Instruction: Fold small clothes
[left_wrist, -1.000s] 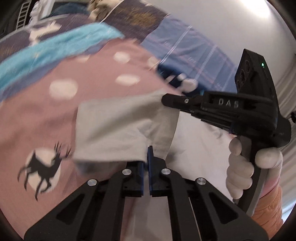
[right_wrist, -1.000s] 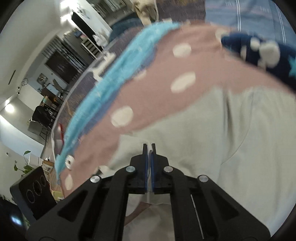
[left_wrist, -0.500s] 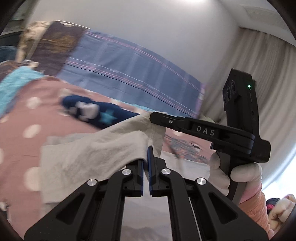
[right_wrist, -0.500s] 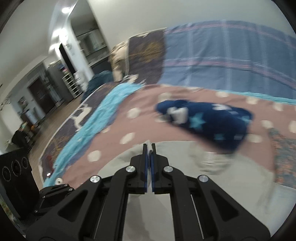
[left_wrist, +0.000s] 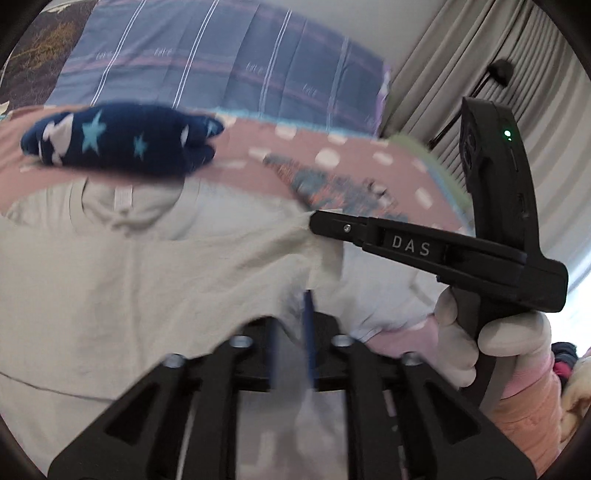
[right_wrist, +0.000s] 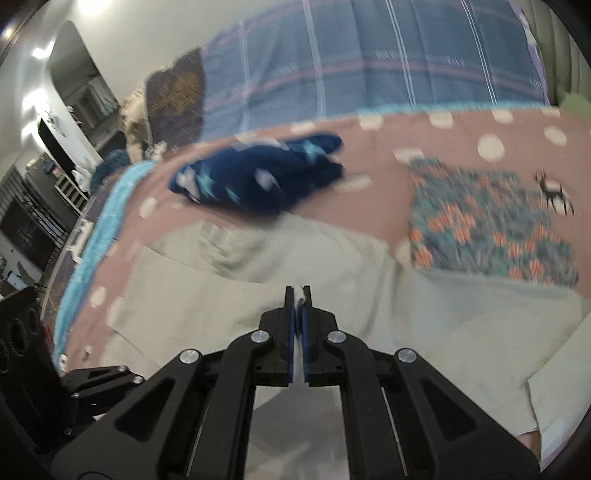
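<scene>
A cream T-shirt (left_wrist: 155, 266) lies spread on the pink dotted bedspread (left_wrist: 332, 158), collar toward the pillows. My left gripper (left_wrist: 291, 328) sits low over the shirt's near edge. Its jaws are opening: the blue pads stand apart with loose shirt cloth between them, not pressed. My right gripper (left_wrist: 314, 221) reaches in from the right in a gloved hand (left_wrist: 491, 332), its tip shut on the shirt's right edge. In the right wrist view, that gripper (right_wrist: 299, 295) pinches a small tuft of the cream shirt (right_wrist: 229, 295).
A rolled navy garment with stars (left_wrist: 122, 144) lies just beyond the collar. A folded floral cloth (right_wrist: 487, 221) rests to the right on the bedspread. Blue plaid pillows (right_wrist: 369, 66) line the back, curtains (left_wrist: 517, 74) hang at the right, and a turquoise blanket (right_wrist: 96, 229) edges the left.
Both grippers swept across the bed toward the pillows, carrying the shirt's edge. The shirt now lies flatter with its collar showing. The left jaws, shut before, have parted.
</scene>
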